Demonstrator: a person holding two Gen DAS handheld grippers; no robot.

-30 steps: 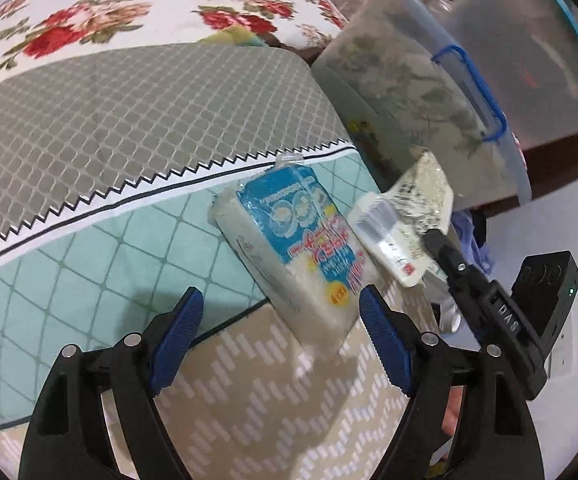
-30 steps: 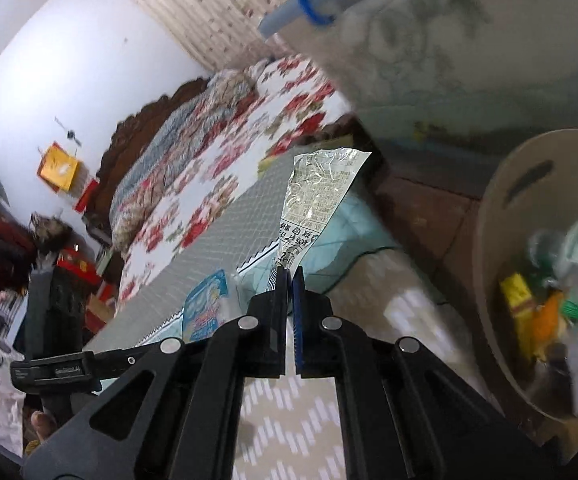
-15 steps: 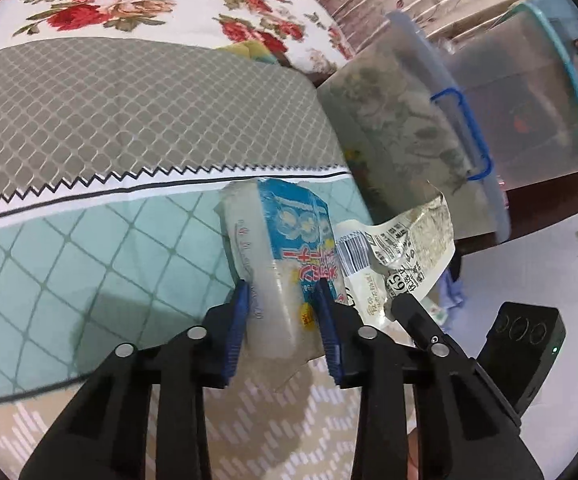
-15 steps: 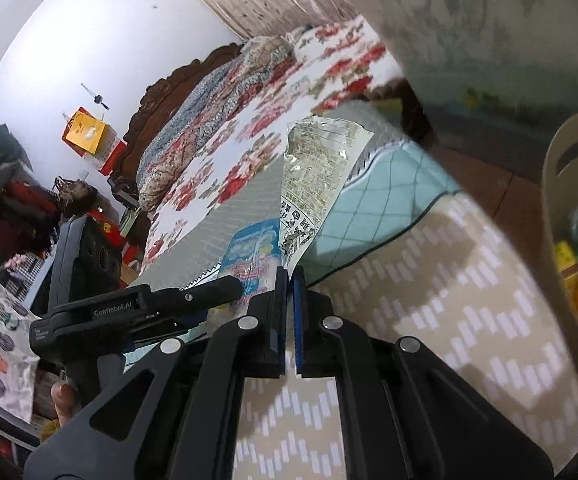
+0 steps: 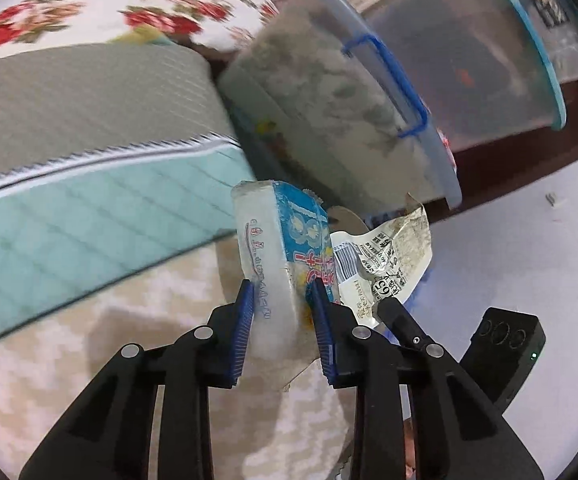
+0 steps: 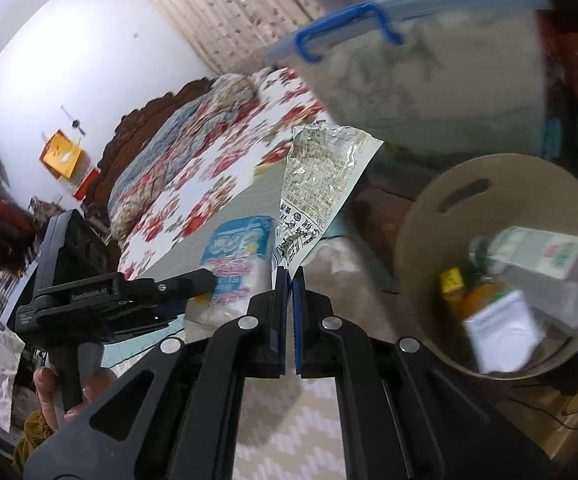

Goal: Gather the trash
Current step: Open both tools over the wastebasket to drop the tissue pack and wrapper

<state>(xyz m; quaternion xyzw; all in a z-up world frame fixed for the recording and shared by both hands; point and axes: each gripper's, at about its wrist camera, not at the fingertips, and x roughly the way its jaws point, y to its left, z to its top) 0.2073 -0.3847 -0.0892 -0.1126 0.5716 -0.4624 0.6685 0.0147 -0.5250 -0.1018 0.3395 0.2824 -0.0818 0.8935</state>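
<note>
Kid: Bin (image 6: 417,216) first, where is it?

Helper: Seen from the right tongs (image 6: 289,280), it sits to the right and a bit ahead, close by. Its open mouth tips toward that camera. You can see other trash inside.

Kid: Which tongs are nearer to it?

Helper: I think the right ones. The left tongs (image 5: 283,298) show up on the far side from the bin in that view. The left camera shows only a small tan bit behind the two pieces of trash. It may be the bin, but I can't tell.

Kid: What do the right tongs hold?

Helper: A crinkly wrapper (image 6: 321,184). The jaws are almost shut and pinch its bottom corner. The wrapper sticks up and away from the tongs, long way up.

Kid: And the left ones?

Helper: A blue and white pack (image 5: 279,248). The jaws are partly open, as wide as the pack is thick, and press on both flat sides. The pack stands on end, pointing away from the tongs. It is up in the air, above the rug (image 5: 89,360), next to the bed (image 5: 89,216).

Kid: So what comes next?

Helper: My guess is both go right, over the bin, wrapper first.
</note>
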